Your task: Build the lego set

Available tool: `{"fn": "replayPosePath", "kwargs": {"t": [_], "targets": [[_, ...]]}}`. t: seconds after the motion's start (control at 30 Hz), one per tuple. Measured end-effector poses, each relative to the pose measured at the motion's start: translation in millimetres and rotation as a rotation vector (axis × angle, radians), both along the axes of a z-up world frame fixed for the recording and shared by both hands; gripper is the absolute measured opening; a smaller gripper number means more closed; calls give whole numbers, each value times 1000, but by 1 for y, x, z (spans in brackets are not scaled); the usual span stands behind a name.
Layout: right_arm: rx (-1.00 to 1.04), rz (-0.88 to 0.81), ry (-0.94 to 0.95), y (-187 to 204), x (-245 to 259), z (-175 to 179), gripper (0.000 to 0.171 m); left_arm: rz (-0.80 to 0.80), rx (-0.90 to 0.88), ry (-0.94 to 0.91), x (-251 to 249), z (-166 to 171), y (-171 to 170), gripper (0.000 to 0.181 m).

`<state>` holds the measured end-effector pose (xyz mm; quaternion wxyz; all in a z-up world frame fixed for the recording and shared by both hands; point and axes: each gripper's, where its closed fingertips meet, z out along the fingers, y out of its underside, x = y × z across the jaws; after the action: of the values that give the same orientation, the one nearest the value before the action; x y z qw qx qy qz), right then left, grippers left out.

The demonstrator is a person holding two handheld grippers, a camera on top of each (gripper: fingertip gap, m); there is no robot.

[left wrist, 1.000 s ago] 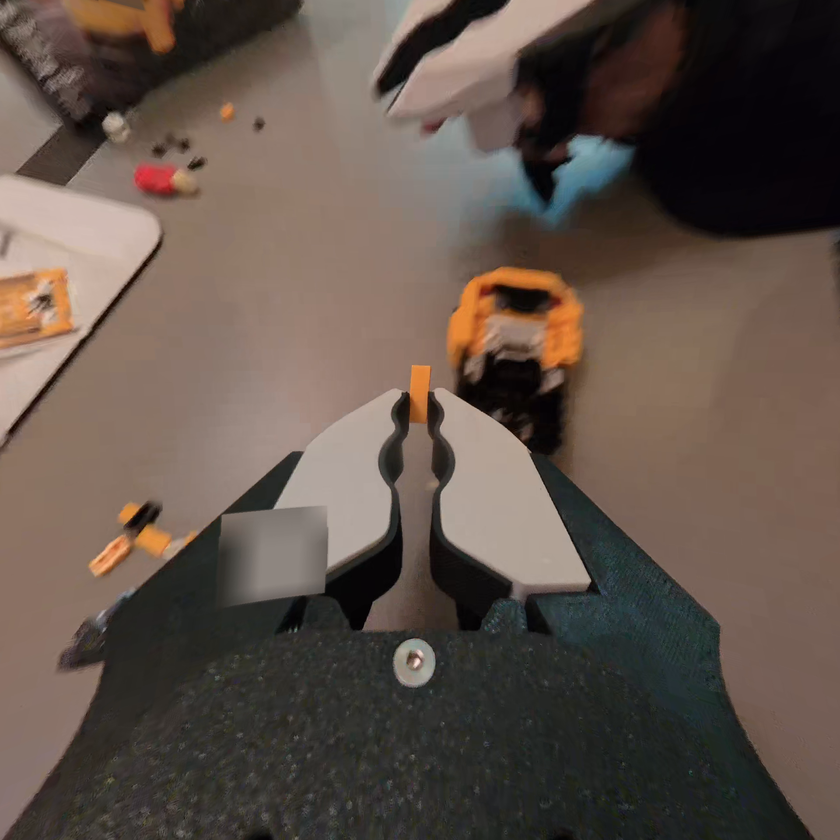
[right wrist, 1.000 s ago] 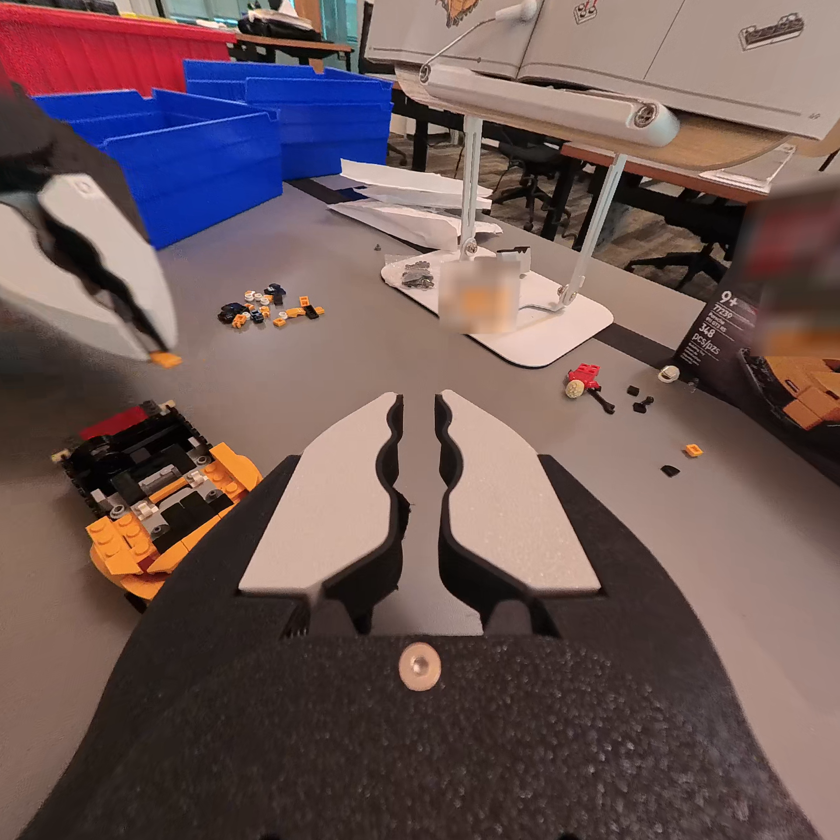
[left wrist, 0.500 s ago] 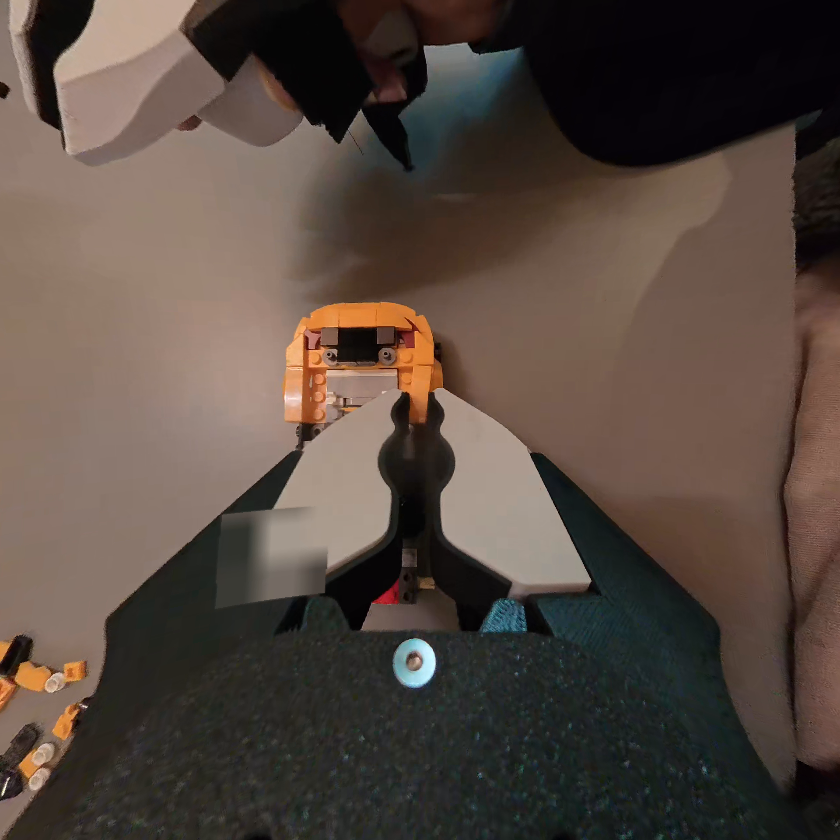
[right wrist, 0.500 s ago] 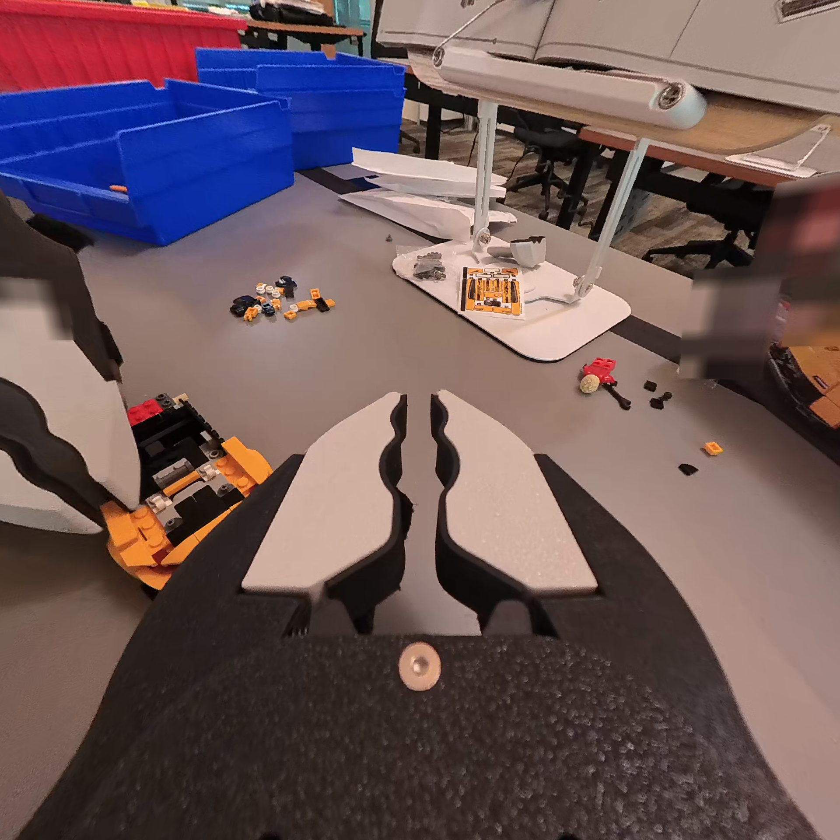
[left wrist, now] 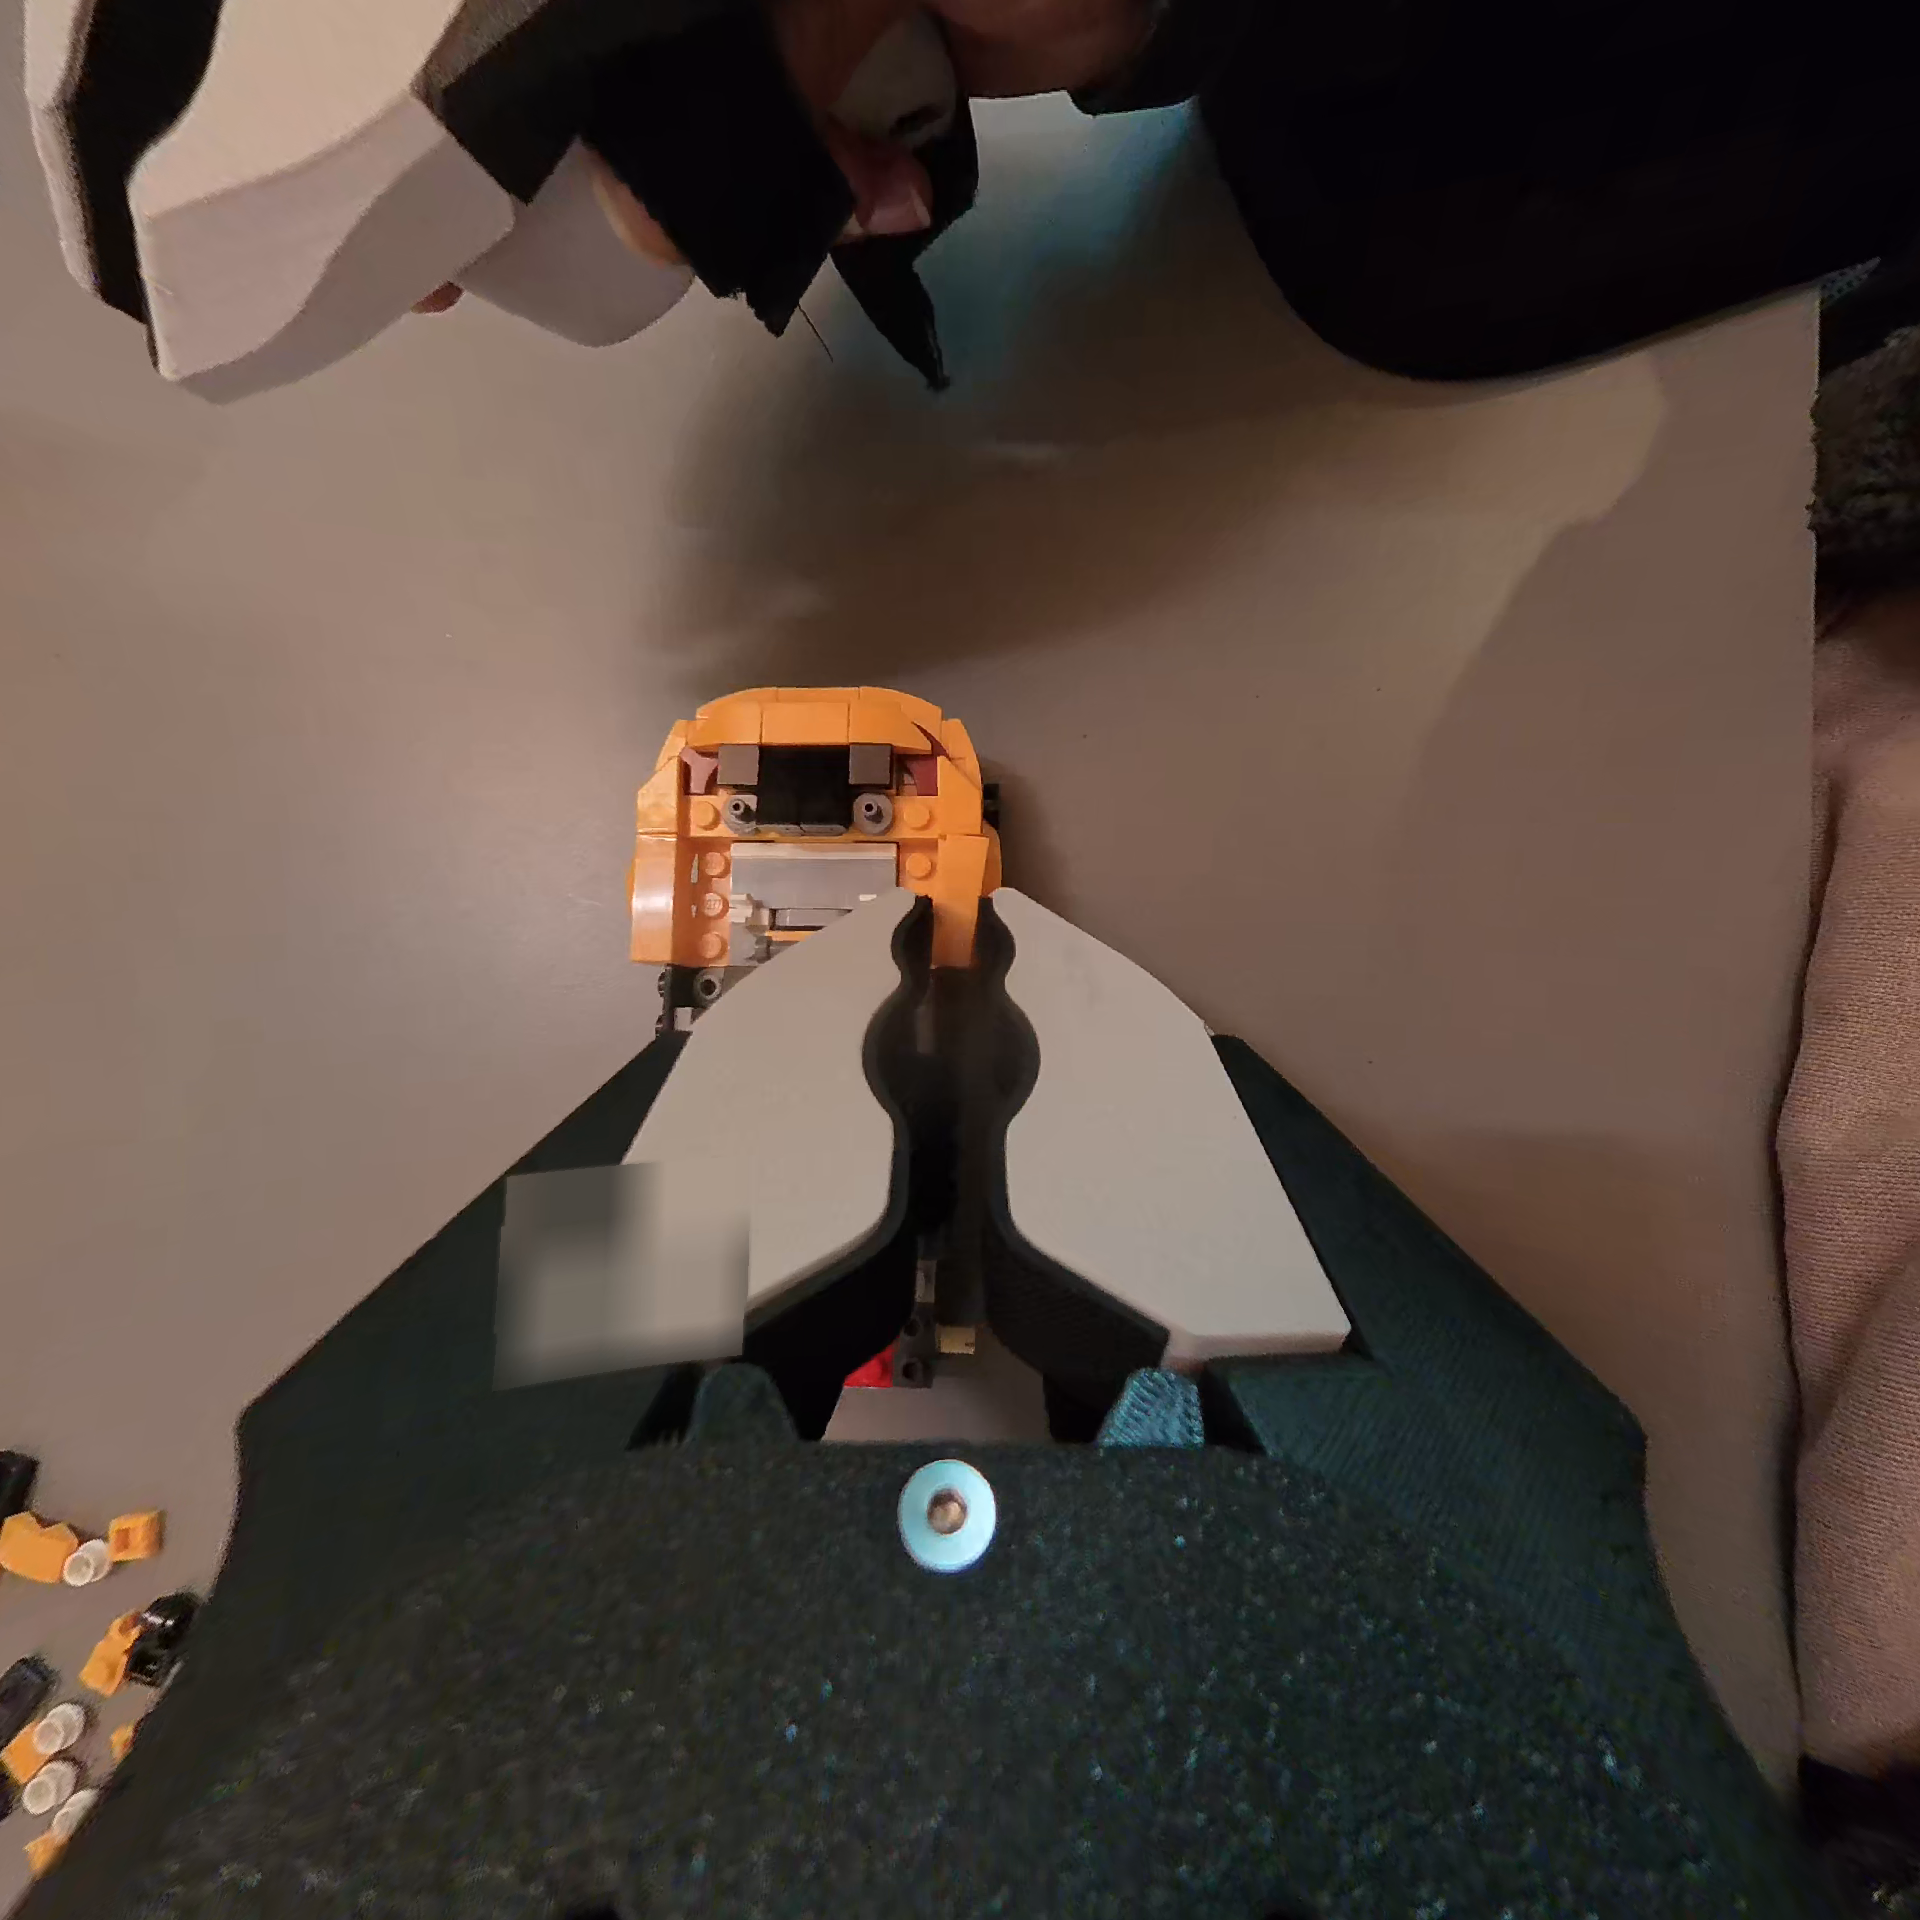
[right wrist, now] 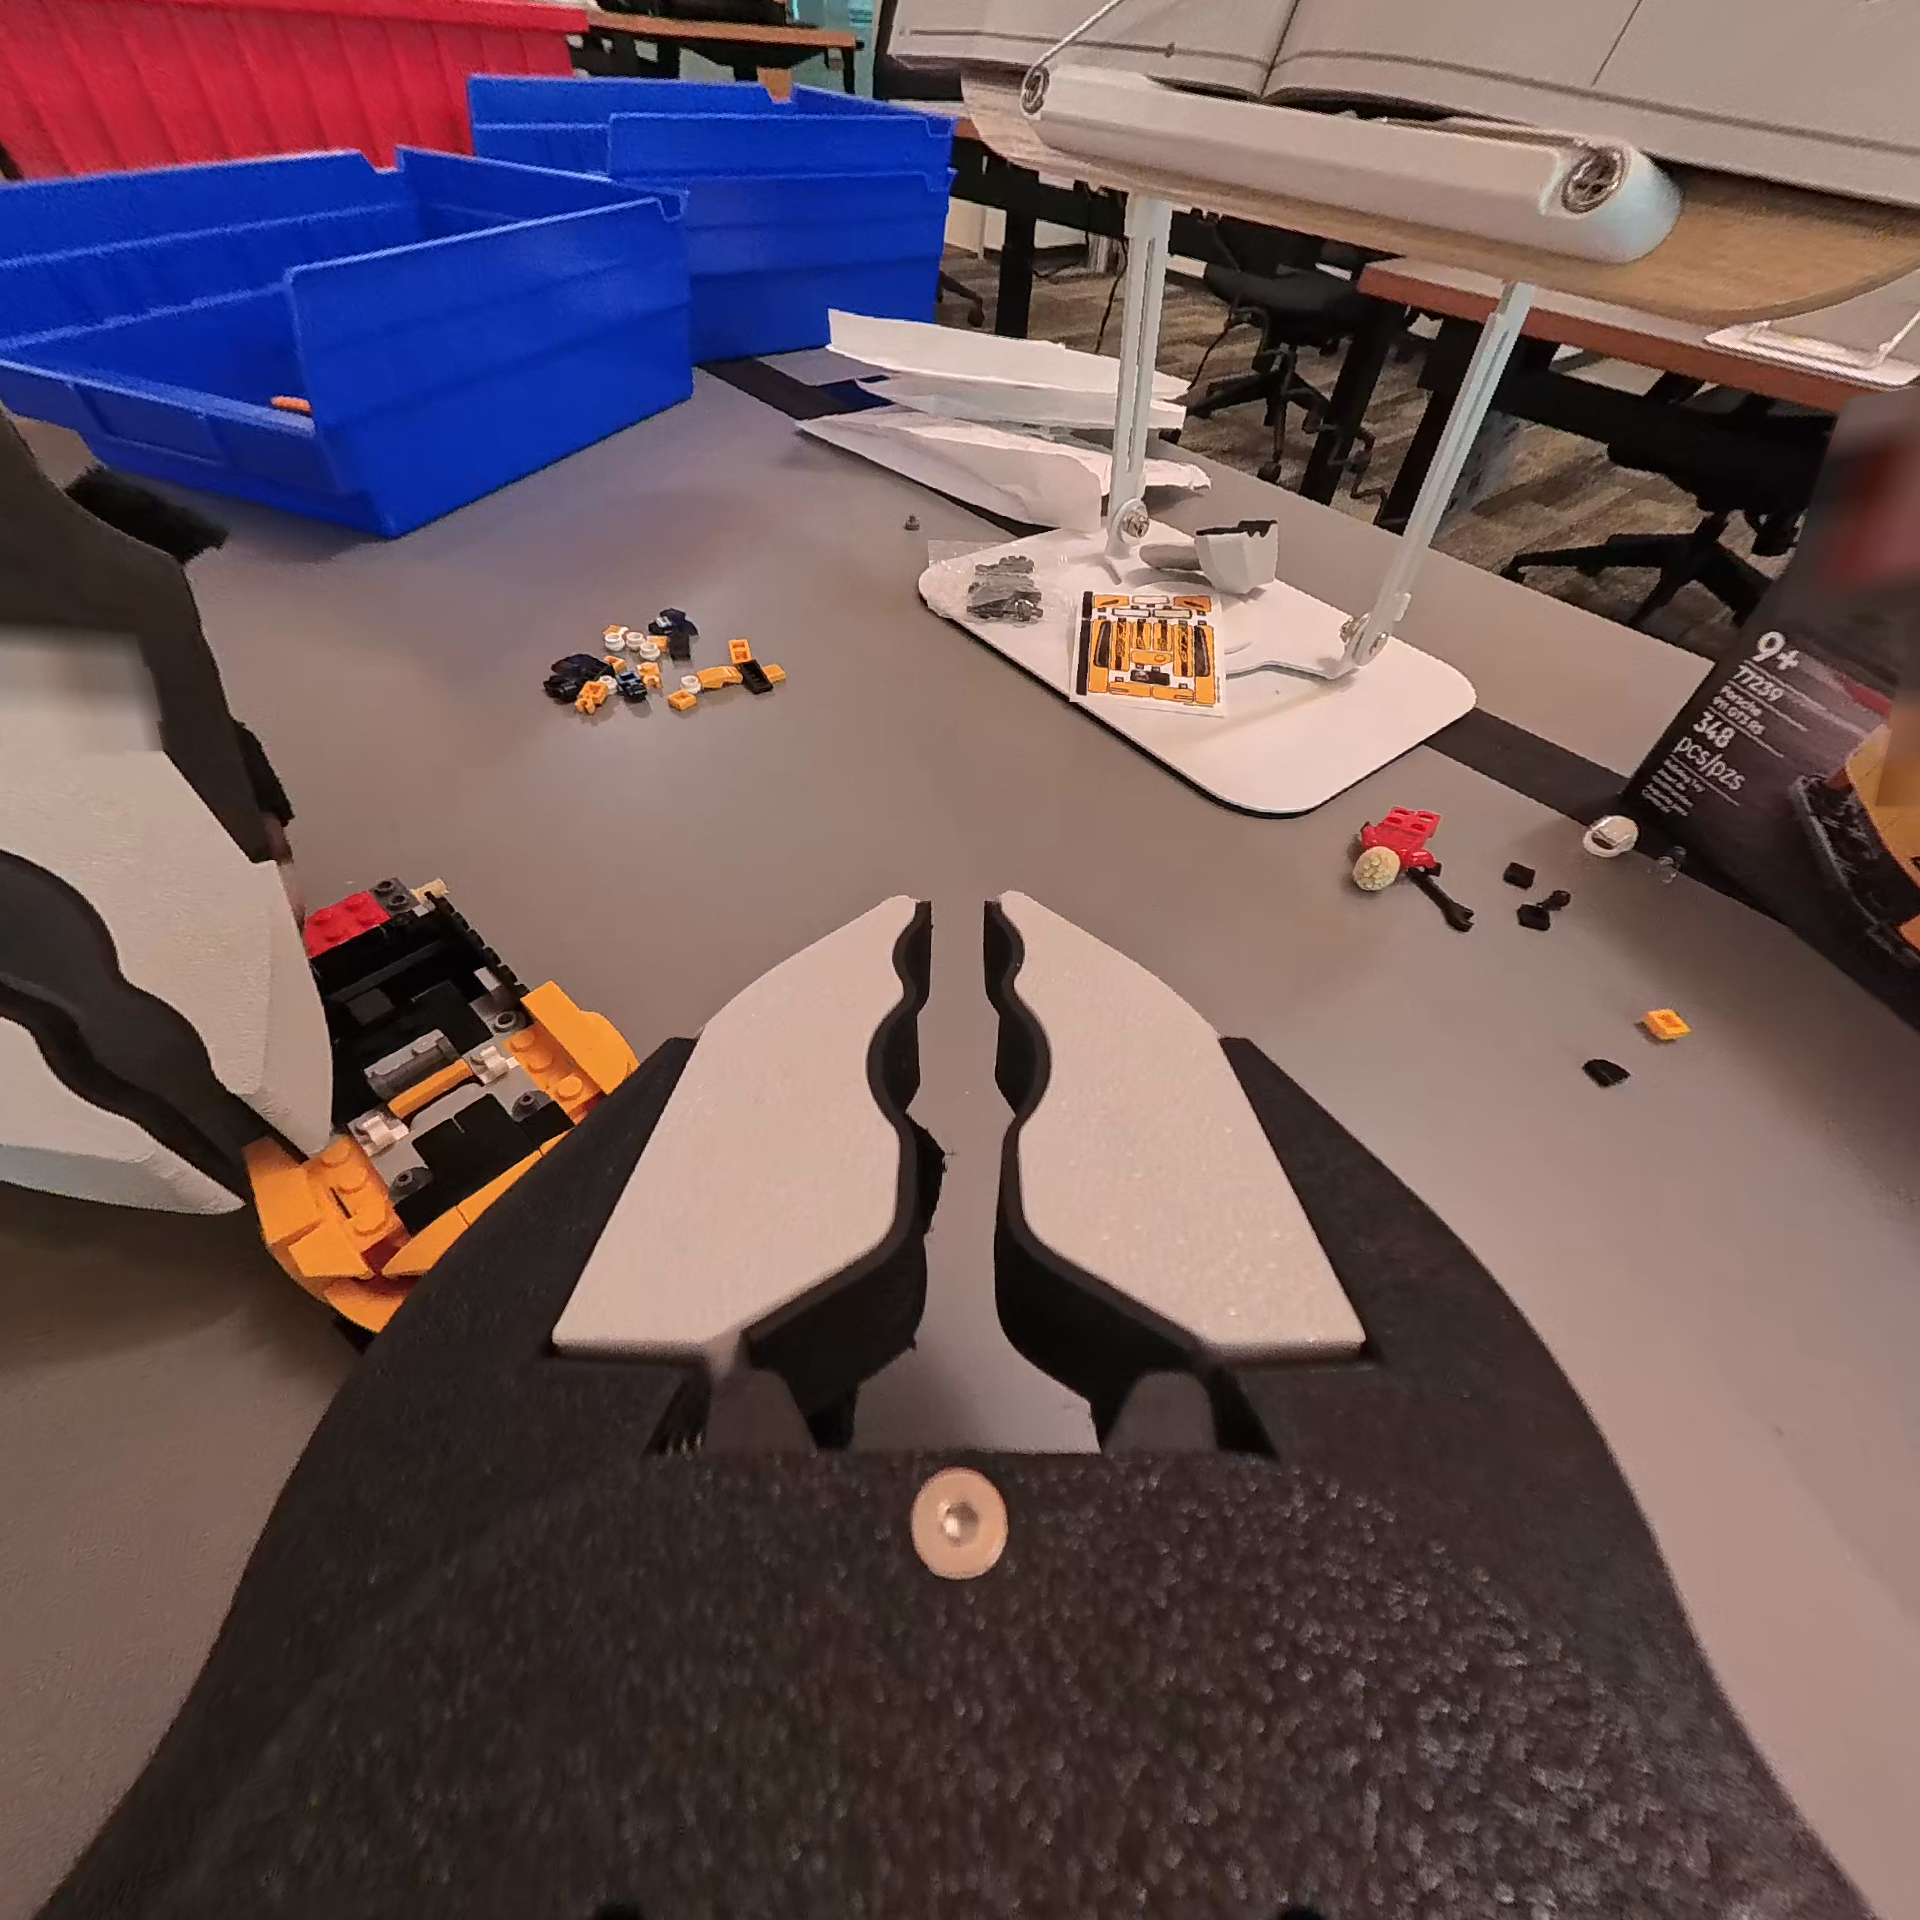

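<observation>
The orange and black lego car [left wrist: 810, 790] stands on the grey table, also in the right wrist view [right wrist: 468, 1091]. My left gripper [left wrist: 951, 909] points down onto the car's right side and is shut on a small orange piece [left wrist: 954, 935], which rests against the car's orange body. In the right wrist view the left gripper [right wrist: 156, 1039] covers part of the car. My right gripper [right wrist: 956, 909] hovers to the car's right, its jaws nearly together with nothing between them. It also shows in the left wrist view [left wrist: 312, 208], above and beyond the car.
Loose small pieces [right wrist: 665, 670] lie mid-table. A white stand base [right wrist: 1330, 727] holds a sticker sheet [right wrist: 1148, 649]. Blue bins [right wrist: 364, 343] stand at the back left, the lego box [right wrist: 1787, 769] at right, with a red piece [right wrist: 1397, 836] and small bits near it. Some 15 cm of space lies between my two pairs of fingers.
My left gripper has carried the orange piece over the car, tilted downward and set it against the car's right side. The right gripper has shifted slightly; its jaws stay nearly together.
</observation>
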<state>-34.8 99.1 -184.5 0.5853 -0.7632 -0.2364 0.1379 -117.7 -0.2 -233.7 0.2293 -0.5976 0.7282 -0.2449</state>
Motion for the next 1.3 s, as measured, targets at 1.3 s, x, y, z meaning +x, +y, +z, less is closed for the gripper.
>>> {"fn": "replayPosePath", "kwargs": {"t": [1.3], "targets": [[-7,11,-13,-1,-1,-2,10,70,-38,-207,0,46,24,43]]}}
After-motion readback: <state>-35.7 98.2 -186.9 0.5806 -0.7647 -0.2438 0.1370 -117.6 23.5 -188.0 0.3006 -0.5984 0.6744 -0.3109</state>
